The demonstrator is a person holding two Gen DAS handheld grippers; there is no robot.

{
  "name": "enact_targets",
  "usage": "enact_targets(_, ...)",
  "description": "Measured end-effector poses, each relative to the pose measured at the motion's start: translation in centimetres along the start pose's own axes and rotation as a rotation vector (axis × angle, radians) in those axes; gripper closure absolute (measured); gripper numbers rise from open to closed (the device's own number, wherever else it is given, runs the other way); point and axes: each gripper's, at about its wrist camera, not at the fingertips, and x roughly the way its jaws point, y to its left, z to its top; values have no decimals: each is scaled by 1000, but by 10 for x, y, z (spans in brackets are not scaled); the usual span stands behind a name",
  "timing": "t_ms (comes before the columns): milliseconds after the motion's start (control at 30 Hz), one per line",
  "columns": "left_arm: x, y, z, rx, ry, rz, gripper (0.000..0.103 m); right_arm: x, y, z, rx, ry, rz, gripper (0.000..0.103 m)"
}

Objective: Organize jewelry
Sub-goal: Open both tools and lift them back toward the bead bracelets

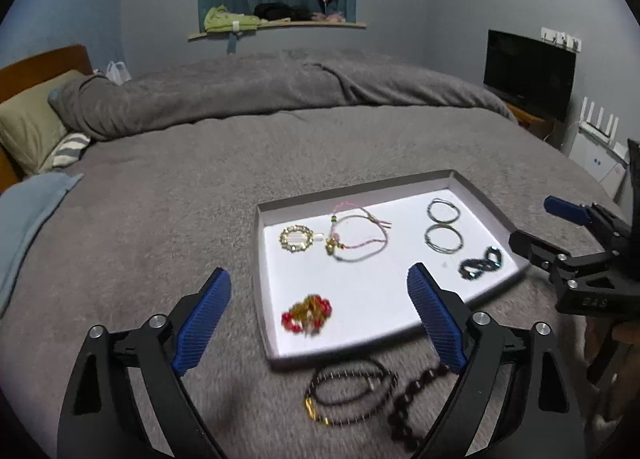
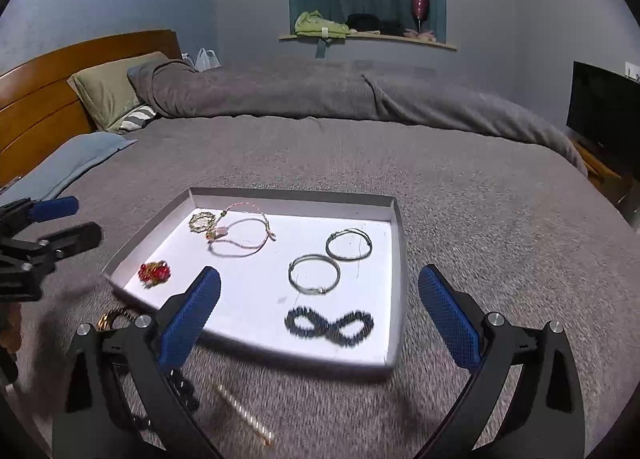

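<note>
Six pieces of jewelry lie in my shallow white tray (image 2: 394, 219) on the grey blanket (image 2: 460, 187): two thin metal bangles (image 2: 314, 274) side by side right of centre; one dark beaded bracelet (image 2: 329, 325) twisted into a figure eight at the near right; one red and gold beaded cluster (image 2: 154, 271) at the near left; one gold ring-shaped piece (image 2: 202, 221) at the far left, just beside one pink cord bracelet (image 2: 242, 237); outside the tray, near its front edge, I count a dark and gold bracelet (image 1: 350, 395), a string of dark round beads (image 1: 412, 399) partly cut off behind my finger, and a pale thin strand (image 2: 244, 413), blurred, hard to make out; my left gripper (image 1: 320, 315) and right gripper (image 2: 320, 311) both hang with jaws spread wide, nothing between the pads.
</note>
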Motion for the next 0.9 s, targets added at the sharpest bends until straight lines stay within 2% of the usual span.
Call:
enact_targets(167,-21,1,-26,6,-23,21,10,-21,-1,-18,-11,-34,-28,5)
enact_targets(333,-27,4,-51,-6,-14,18,9,-39,-8,-34,39,-58,2,5)
enact_targets(533,-21,3,-77,7,3,18,9,-39,-7,-44,33,-34,-75,5)
enact_targets(667,-14,9,-85,0,23,9,9,-34,1,-56,-8,-22,-34,5)
enact_targets(767,-6,16,-89,-18,35,14,9,-30,7,-60,-21,-7,31,5)
enact_targets(900,13,19,-96,-21,109,23,9,-27,16,-64,-21,-4,122,5)
